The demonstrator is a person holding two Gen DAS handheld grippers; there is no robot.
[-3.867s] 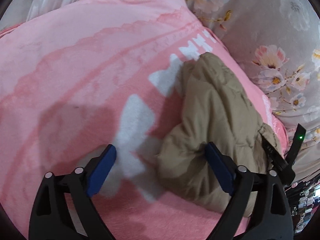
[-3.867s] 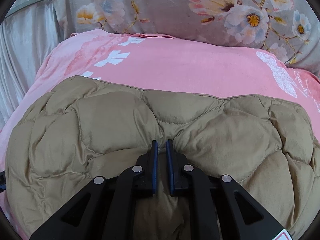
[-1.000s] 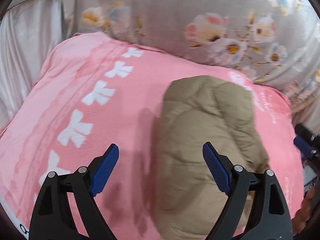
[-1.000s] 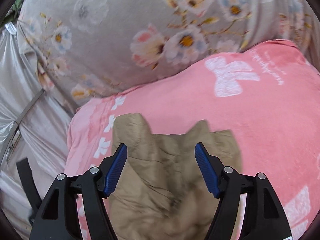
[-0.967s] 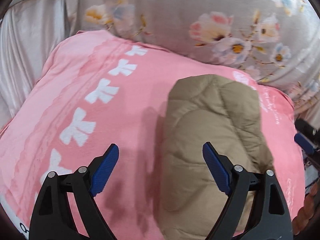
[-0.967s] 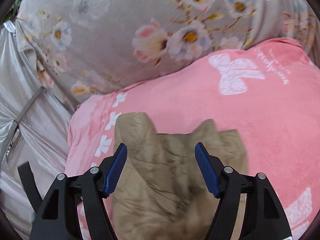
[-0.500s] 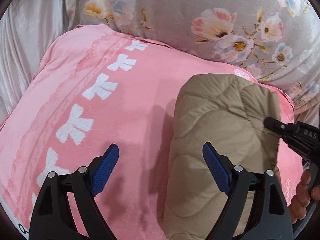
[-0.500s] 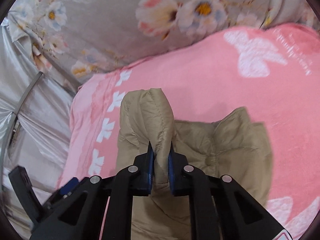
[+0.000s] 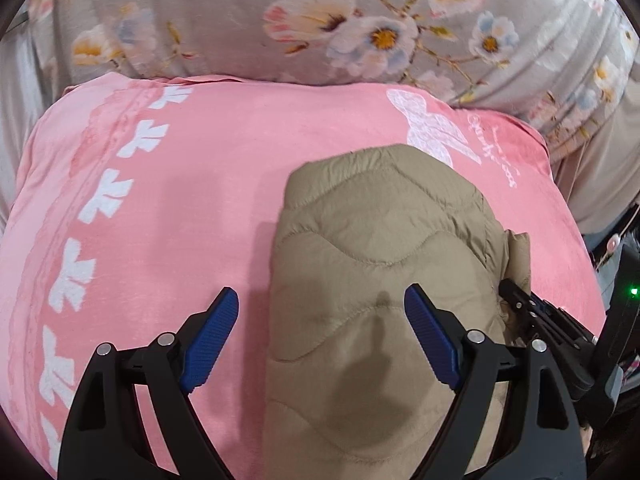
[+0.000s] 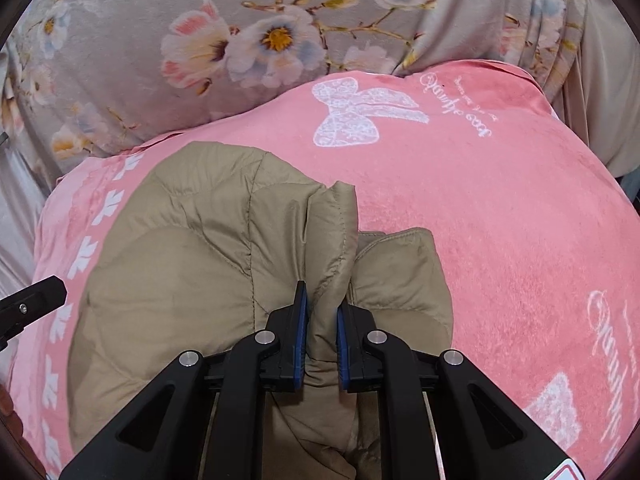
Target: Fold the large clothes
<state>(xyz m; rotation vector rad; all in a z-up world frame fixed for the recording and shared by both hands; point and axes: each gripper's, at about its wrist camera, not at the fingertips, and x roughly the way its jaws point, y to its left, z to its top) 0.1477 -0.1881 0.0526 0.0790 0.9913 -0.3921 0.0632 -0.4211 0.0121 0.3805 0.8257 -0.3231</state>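
Note:
A tan quilted puffer jacket (image 9: pixel 372 264) lies folded into a bundle on a pink blanket (image 9: pixel 192 184) with white bows. My left gripper (image 9: pixel 320 332) is open, its blue pads wide apart, with the right pad over the jacket and the left pad over the blanket. My right gripper (image 10: pixel 320 312) is shut on a raised fold of the jacket (image 10: pixel 224 248) at the bundle's right side. The right gripper also shows in the left wrist view (image 9: pixel 536 316), at the jacket's right edge.
A grey floral quilt (image 9: pixel 320 20) bunches up behind the pink blanket (image 10: pixel 500 220). Grey fabric hangs at the left edge (image 10: pixel 16 208). Dark clutter sits beyond the blanket's right edge (image 9: pixel 624 280). The left gripper's tip shows at the left in the right wrist view (image 10: pixel 36 296).
One second ago my right gripper was open above the jacket; it has closed on a fold at the jacket's right side. The left gripper stays open and has swung slightly over the bundle.

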